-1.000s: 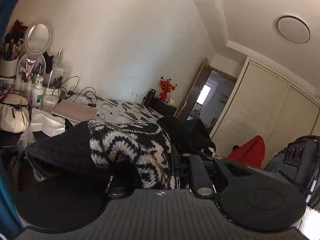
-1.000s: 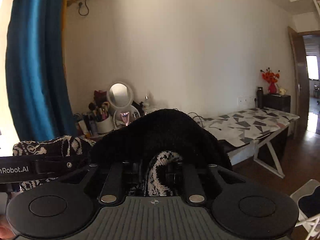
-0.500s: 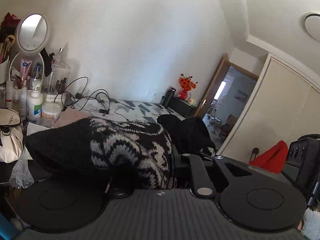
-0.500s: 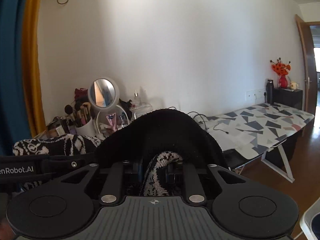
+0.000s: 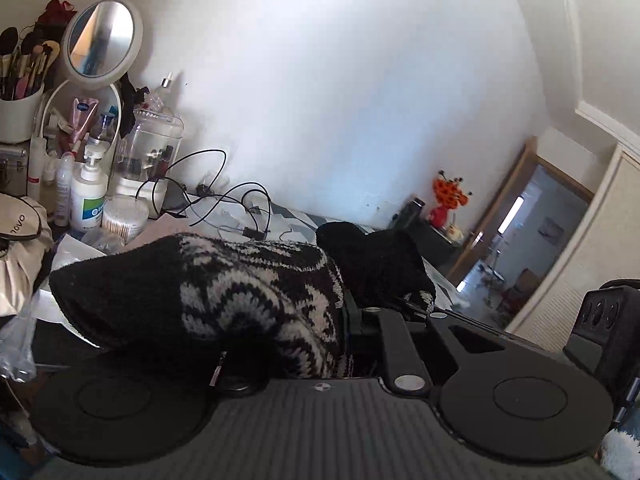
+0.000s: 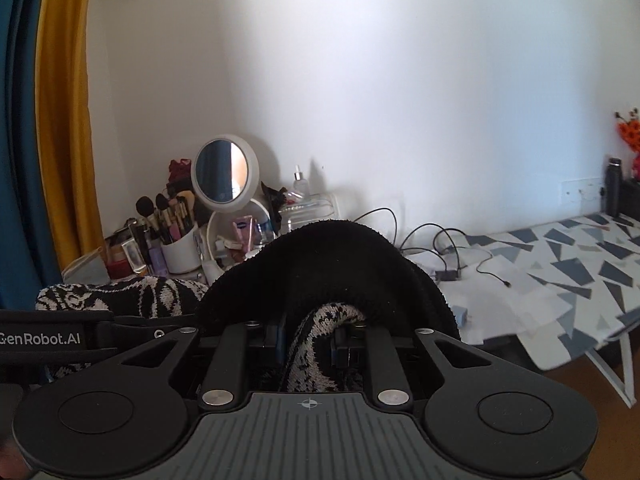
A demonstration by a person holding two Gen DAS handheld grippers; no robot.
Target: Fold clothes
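A black and white patterned knit sweater (image 5: 224,292) is held up in the air between both grippers. My left gripper (image 5: 320,336) is shut on a bunch of it, and the knit drapes over and hides its fingertips. In the right wrist view the same sweater (image 6: 328,276) humps over my right gripper (image 6: 308,340), which is shut on a patterned fold. The left gripper's body (image 6: 56,336) shows at the left edge of that view, with more patterned knit behind it.
A dressing table along the white wall carries a round mirror (image 6: 224,172), a cup of makeup brushes (image 6: 180,248), bottles and a lotion pump (image 5: 90,200). Black cables (image 6: 444,248) lie on a table with a geometric-print cloth (image 6: 568,272). An open doorway (image 5: 520,240) is at the right.
Both grippers have swept sideways with the sweater held. The blue curtain has slid toward the left edge in the right wrist view, and the dressing table stands nearer. The grips are unchanged.
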